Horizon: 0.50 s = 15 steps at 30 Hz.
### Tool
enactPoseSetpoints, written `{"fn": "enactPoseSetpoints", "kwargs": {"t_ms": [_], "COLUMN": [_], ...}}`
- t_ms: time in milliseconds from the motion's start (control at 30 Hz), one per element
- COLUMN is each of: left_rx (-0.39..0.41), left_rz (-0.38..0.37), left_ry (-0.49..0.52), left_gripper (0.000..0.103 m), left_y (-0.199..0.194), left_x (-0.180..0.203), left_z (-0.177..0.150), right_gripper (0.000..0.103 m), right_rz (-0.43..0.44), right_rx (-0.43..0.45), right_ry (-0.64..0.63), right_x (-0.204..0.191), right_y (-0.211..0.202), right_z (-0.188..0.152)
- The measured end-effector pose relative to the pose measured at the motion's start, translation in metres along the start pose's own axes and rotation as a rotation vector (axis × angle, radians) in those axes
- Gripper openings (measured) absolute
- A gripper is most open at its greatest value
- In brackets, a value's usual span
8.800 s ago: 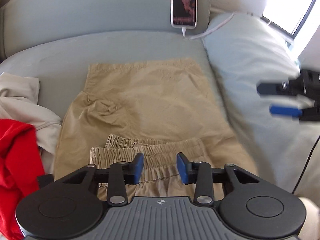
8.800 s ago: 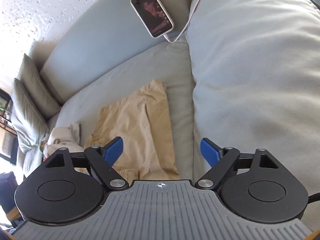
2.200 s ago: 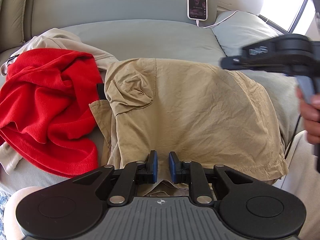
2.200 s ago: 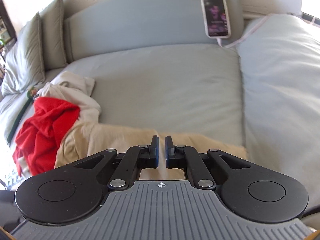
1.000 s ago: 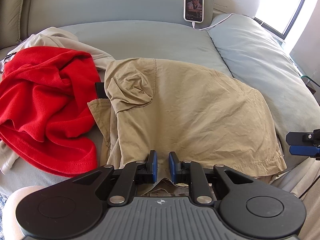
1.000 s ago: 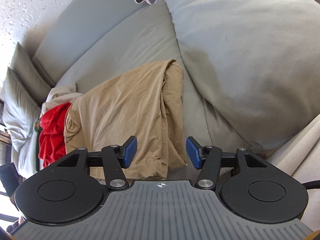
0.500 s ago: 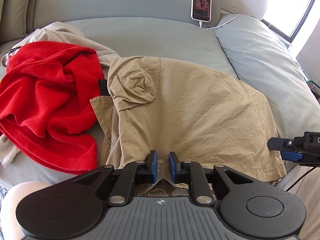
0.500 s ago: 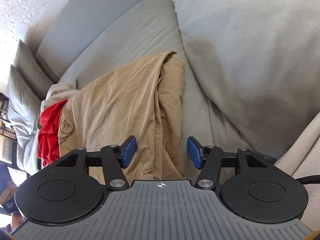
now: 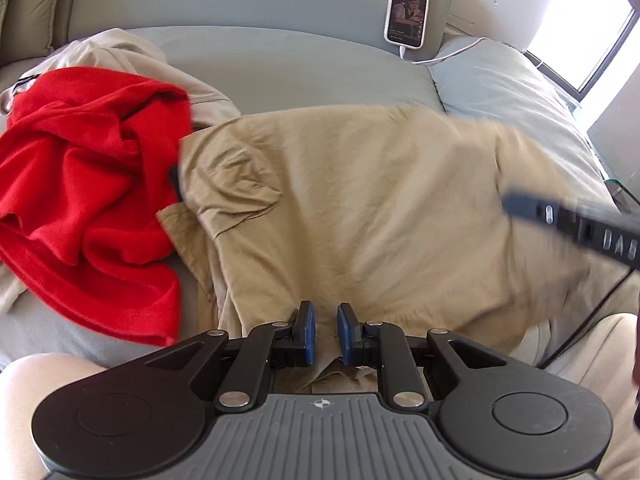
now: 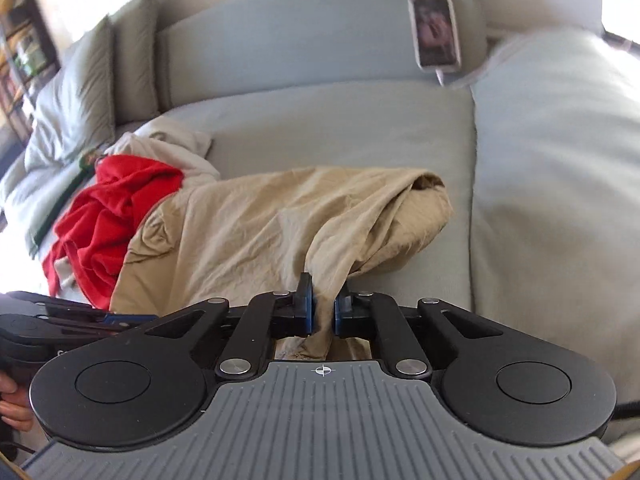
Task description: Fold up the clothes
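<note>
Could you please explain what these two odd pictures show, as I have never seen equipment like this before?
There is no robot here. A person holds a handheld two-finger gripper in each hand, and each carries a wide-angle camera looking forward along its fingers, so the black and grey shape at the bottom of each picture is the tool itself.

One picture is from the left gripper, the other from the right gripper. Both look over a grey sofa.

On it lie tan shorts, a red garment over a beige garment, and a phone propped on the backrest, with a cable plugged in.

Both grippers are shut on the near edge of the shorts, the right one bunching the cloth between its blue pads.
</note>
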<state>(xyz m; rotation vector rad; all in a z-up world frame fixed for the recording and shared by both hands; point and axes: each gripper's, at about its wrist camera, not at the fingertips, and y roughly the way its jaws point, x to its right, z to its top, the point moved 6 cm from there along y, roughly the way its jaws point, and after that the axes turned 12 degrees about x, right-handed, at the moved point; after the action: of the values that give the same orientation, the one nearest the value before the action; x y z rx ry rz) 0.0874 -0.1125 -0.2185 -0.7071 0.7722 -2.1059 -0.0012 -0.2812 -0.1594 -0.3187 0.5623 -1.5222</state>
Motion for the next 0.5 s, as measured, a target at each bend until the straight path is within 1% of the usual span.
{"fn": "enactPoseSetpoints", "kwargs": {"t_ms": [100,167,200,233,267,300,333,367,433,500], "left_rx": [0.002,-0.003,-0.011,-0.015,-0.018,-0.017,-0.014,-0.012,-0.008,-0.006], "left_rz": [-0.003,0.0,0.004,0.003,-0.001,-0.009,-0.019,-0.03,-0.045,-0.05], "left_ry": [0.013,0.009,0.003,-0.003,-0.008,-0.011,-0.014,-0.017,-0.025,-0.007], "left_gripper": [0.018,0.018,0.017,0.017,0.018,0.018,0.018,0.018,0.018,0.018], "left_y": [0.01,0.018,0.023,0.026,0.027,0.027,0.026,0.026,0.025,0.023], "left_x": [0.012,0.016,0.017,0.018,0.017,0.016,0.015,0.014,0.012,0.013], "left_z": [0.008,0.012,0.013,0.013,0.013,0.012,0.012,0.011,0.01,0.01], "right_gripper": [0.009,0.01,0.012,0.019,0.023,0.033,0.039,0.041,0.056,0.066], "right_rz": [0.01,0.003,-0.019,-0.056,-0.092,-0.13,-0.17,-0.18,-0.143,-0.108], "right_rx": [0.067,0.089,0.076,0.027,-0.023,-0.078,-0.135,-0.154,-0.134,-0.111], "right_ry": [-0.28,-0.44,-0.505,-0.532,-0.551,-0.512,-0.424,-0.311,-0.072,0.119], "right_x": [-0.029,-0.048,-0.055,-0.053,-0.05,-0.041,-0.029,-0.015,0.009,0.026], "right_y": [0.01,0.027,0.04,0.056,0.07,0.082,0.091,0.089,0.072,0.048], "right_z": [0.038,0.053,0.056,0.054,0.053,0.051,0.05,0.05,0.049,0.044]}}
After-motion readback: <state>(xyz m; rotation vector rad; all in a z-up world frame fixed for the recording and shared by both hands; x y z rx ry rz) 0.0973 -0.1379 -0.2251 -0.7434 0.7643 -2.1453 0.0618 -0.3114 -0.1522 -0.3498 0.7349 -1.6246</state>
